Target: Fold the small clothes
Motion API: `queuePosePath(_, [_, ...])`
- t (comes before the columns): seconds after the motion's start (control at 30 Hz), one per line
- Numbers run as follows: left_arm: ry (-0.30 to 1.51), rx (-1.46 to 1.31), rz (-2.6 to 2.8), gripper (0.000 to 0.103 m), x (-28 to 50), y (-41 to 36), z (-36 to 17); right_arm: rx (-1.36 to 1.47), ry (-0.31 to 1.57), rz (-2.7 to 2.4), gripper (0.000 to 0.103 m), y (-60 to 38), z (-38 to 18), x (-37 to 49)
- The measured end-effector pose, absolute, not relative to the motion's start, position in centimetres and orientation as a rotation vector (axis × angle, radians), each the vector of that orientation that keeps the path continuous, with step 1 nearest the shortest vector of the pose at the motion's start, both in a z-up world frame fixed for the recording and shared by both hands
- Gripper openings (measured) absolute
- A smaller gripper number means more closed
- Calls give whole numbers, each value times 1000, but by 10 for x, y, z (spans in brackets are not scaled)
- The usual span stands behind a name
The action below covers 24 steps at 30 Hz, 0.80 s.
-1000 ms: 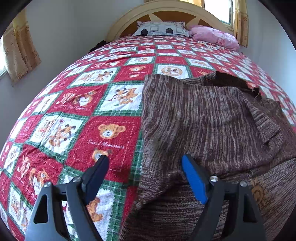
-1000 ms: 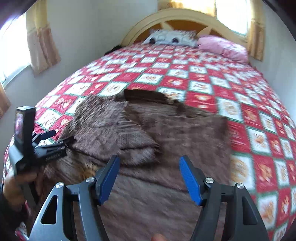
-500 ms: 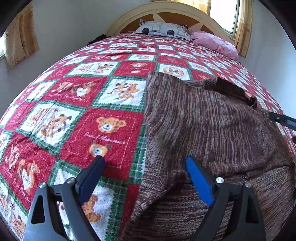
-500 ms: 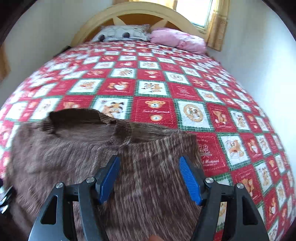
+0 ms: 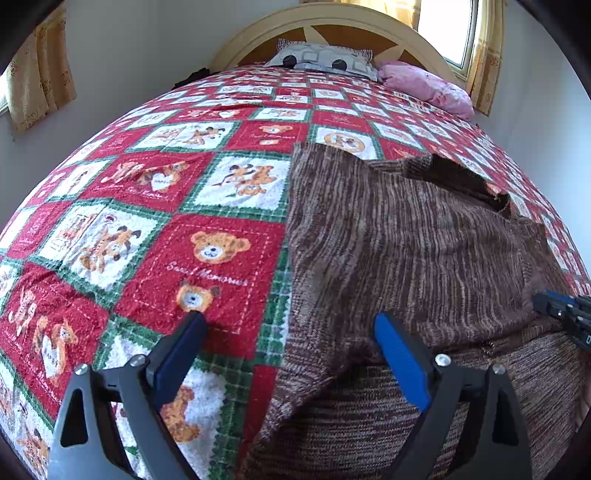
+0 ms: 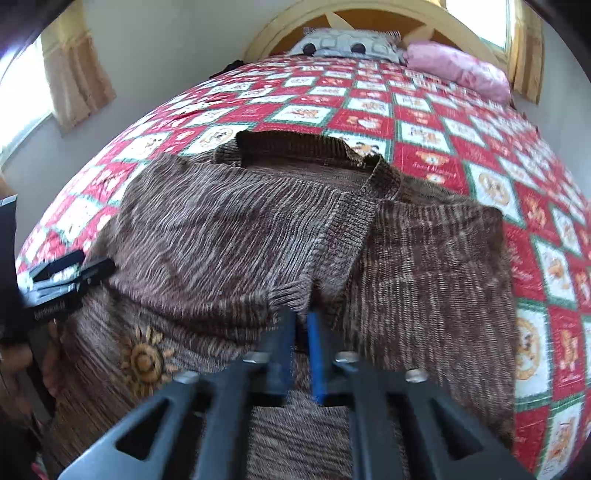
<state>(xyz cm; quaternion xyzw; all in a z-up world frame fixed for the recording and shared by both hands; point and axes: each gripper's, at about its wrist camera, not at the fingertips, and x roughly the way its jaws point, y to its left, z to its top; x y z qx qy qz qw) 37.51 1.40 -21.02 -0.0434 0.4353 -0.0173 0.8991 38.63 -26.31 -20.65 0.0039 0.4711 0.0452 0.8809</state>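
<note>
A brown knit sweater (image 5: 406, 251) (image 6: 229, 236) lies on the bed, its left sleeve folded across the chest. A sun motif (image 6: 144, 362) shows on its front. My left gripper (image 5: 291, 332) stands open over the sweater's left edge, one finger above the quilt and the other above the knit, with nothing pinched; it also shows as the left gripper (image 6: 62, 280) held in a hand. My right gripper (image 6: 303, 325) is shut, its blue pads pinching the ribbed sleeve cuff (image 6: 291, 295). The right gripper (image 5: 565, 314) peeks in at the picture's edge.
A red, white and green teddy-bear quilt (image 5: 166, 221) covers the bed. A grey patterned pillow (image 5: 321, 59) and a pink pillow (image 5: 428, 85) lie by the arched headboard (image 6: 369, 18). Curtained windows flank the bed.
The right gripper's jaws went from wide open to shut at the sleeve cuff, and it sank a little toward the sweater. The left gripper stayed put, its jaws slightly wider.
</note>
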Motion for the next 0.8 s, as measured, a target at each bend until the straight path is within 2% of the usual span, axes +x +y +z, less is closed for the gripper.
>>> queuePosePath(0.43, [912,-101,5,99,367,24,-212,-121,947,99,4,-254,-213,360])
queuePosePath(0.73, [911,-108,-11,101,366,28,-213,-104,968,116,5,-264,-216,331])
queuePosePath(0.8, [909,-125,-25,101,366,31,-210,-90,958,101,9,-268,-212,323])
